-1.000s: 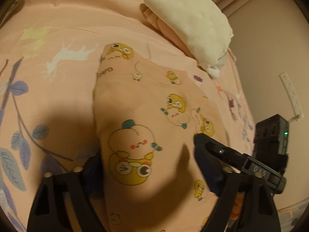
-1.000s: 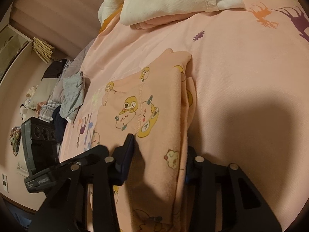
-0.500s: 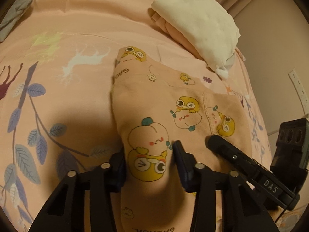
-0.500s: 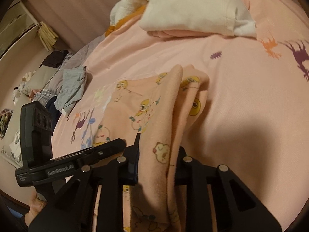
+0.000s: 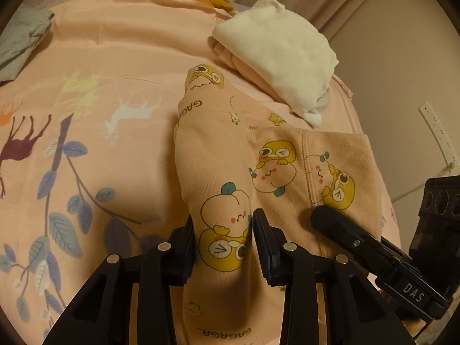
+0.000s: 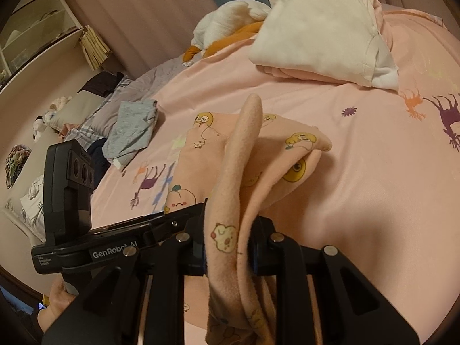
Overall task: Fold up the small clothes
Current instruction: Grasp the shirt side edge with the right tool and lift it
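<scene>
Left gripper [image 5: 224,237]: jaws drawn in tight on a bunched fold of the peach garment [image 5: 230,155]; the cloth fills the gap between the two fingers, with a yellow cartoon print pinched there.
Right gripper [image 6: 228,247]: jaws closed on a thick doubled edge of the same garment; the fabric rises between the fingers as an upright ridge and hangs down below them.
Peach garment: lies on the pink bedsheet [image 5: 115,66] in front of both grippers; near end lifted off the sheet in the right wrist view, far end resting flat; one side folded over, stitched seam showing.
Grippers, relation: side by side, close together; in the left wrist view the right gripper's finger lies on the cloth just beside the left one.
Bedsheet: pink, printed with deer, leaves and branches.
Folded stack [image 6: 325,31]: white piece on top of a pink one, beyond the garment, apart from it.
Grey cloth [image 6: 132,129]: crumpled, at the sheet's edge, well apart from the garment.
Plush toy [image 6: 227,26]: white and orange, farthest back, behind the stack.
</scene>
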Tool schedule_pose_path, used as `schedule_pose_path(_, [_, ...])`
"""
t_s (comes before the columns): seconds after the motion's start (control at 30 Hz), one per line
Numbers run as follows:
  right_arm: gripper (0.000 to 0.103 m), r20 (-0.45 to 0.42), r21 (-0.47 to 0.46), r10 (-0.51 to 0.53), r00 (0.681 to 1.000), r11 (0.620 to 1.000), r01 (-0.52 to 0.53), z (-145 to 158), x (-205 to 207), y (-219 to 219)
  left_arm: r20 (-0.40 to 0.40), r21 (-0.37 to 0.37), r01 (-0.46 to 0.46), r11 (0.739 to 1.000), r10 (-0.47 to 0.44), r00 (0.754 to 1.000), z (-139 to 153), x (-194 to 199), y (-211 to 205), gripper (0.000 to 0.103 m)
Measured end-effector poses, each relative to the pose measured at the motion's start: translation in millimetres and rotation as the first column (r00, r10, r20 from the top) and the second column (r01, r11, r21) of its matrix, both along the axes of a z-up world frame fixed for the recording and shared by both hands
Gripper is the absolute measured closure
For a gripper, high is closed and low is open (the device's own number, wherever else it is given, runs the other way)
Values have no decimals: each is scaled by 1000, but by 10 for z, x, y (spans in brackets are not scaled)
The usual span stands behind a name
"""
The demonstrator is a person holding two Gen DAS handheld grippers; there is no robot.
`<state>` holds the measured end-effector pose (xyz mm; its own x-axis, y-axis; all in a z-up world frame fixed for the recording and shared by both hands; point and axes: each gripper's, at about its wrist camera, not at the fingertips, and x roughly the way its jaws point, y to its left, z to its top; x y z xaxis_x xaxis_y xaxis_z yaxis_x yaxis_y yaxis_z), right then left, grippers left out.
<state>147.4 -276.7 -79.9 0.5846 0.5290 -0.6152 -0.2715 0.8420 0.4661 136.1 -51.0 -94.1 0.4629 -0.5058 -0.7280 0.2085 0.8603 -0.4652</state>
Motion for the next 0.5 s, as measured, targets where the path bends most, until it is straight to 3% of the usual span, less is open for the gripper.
schedule_pose_path(0.5, [81,12,22,22,1000,1000,-22,130,-296,105,12,21,-11,1000,11,1000,118,-207,51,68])
